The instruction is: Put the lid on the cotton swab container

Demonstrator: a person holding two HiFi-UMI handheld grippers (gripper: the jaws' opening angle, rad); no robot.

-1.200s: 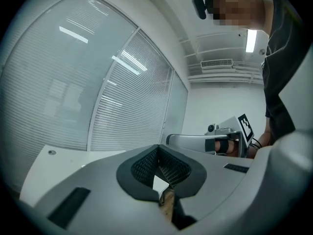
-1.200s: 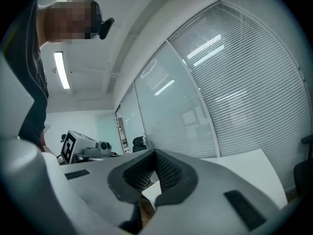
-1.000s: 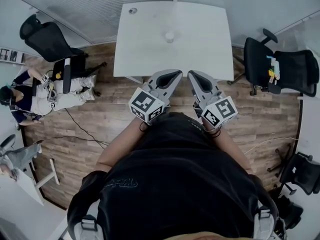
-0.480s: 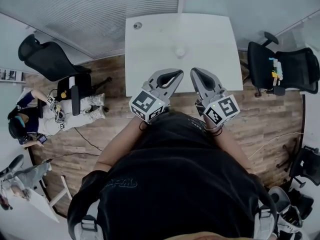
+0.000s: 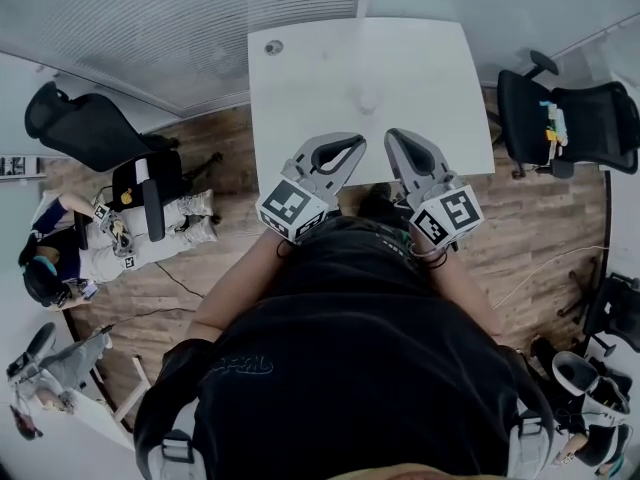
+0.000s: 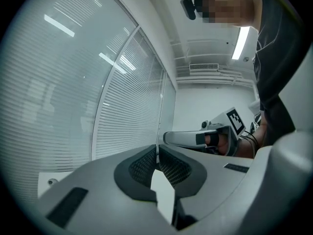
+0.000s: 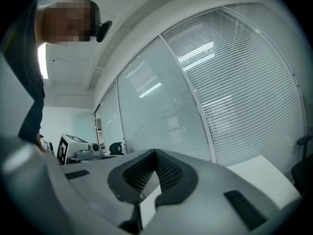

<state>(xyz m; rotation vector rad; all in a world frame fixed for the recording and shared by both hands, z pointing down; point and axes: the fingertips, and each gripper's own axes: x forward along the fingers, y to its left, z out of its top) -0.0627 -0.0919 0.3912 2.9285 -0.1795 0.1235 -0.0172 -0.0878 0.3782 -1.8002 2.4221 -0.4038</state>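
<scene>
In the head view a white table [image 5: 420, 63] stands ahead of me. A small pale round container [image 5: 368, 99] sits near its middle, too small to make out in detail. A small grey round disc [image 5: 274, 47] lies by the far left corner. My left gripper [image 5: 357, 141] and right gripper [image 5: 391, 134] are held side by side in front of my body, over the table's near edge and short of the container. The left gripper [image 6: 157, 148] is shut on nothing. The right gripper [image 7: 155, 153] is likewise shut and empty.
Black office chairs stand left [image 5: 75, 128] and right [image 5: 560, 118] of the table on the wooden floor. A person [image 5: 60, 258] sits low at the left. A glass wall with blinds [image 6: 122, 97] runs behind the table.
The table has come closer and now lies under the gripper tips. Both grippers have kept their side-by-side pose and stayed shut.
</scene>
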